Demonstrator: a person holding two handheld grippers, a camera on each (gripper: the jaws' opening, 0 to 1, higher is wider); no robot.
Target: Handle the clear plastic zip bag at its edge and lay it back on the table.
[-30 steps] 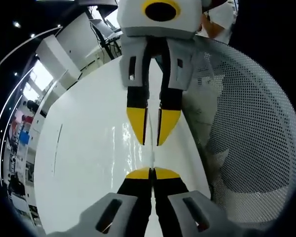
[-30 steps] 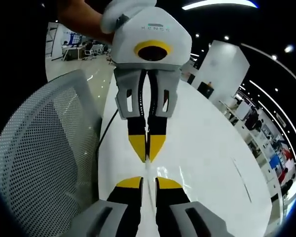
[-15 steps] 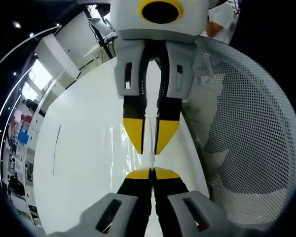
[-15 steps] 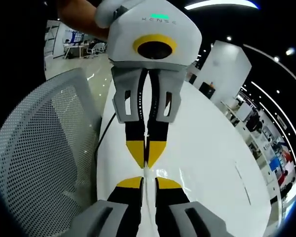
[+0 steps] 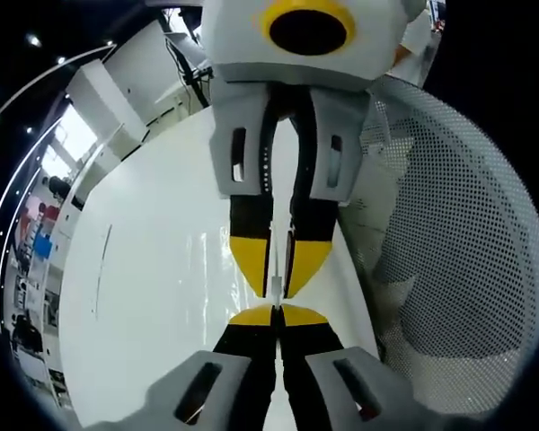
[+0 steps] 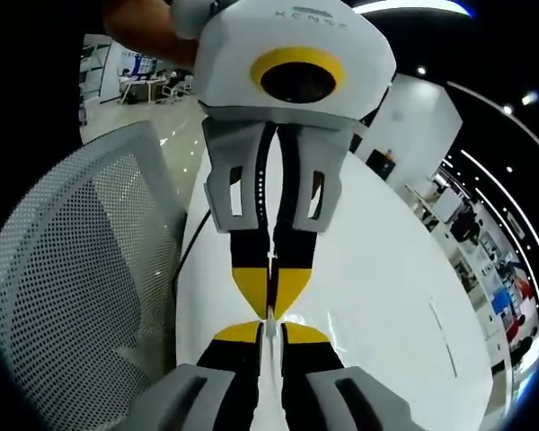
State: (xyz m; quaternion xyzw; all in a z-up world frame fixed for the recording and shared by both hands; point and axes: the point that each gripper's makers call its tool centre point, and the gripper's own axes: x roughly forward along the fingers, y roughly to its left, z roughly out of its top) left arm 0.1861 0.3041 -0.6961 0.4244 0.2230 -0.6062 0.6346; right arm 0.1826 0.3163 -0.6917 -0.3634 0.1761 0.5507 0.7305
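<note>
My two grippers have drawn almost tip to tip, left gripper [image 5: 274, 310] and right gripper [image 6: 269, 328] both pinching the zip bag's [image 5: 276, 289] edge above the table [image 5: 153, 296], slackening it for lay-down.

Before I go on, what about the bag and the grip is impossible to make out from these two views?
- Clear plastic zip bag: left gripper view, just a thin sliver between the jaw tips; its outline vanishes against the white table.
- Bag contents and zip state: too transparent to tell.
- Left gripper in right gripper view blocks the table behind.
- Right gripper likewise in left gripper view.
</note>
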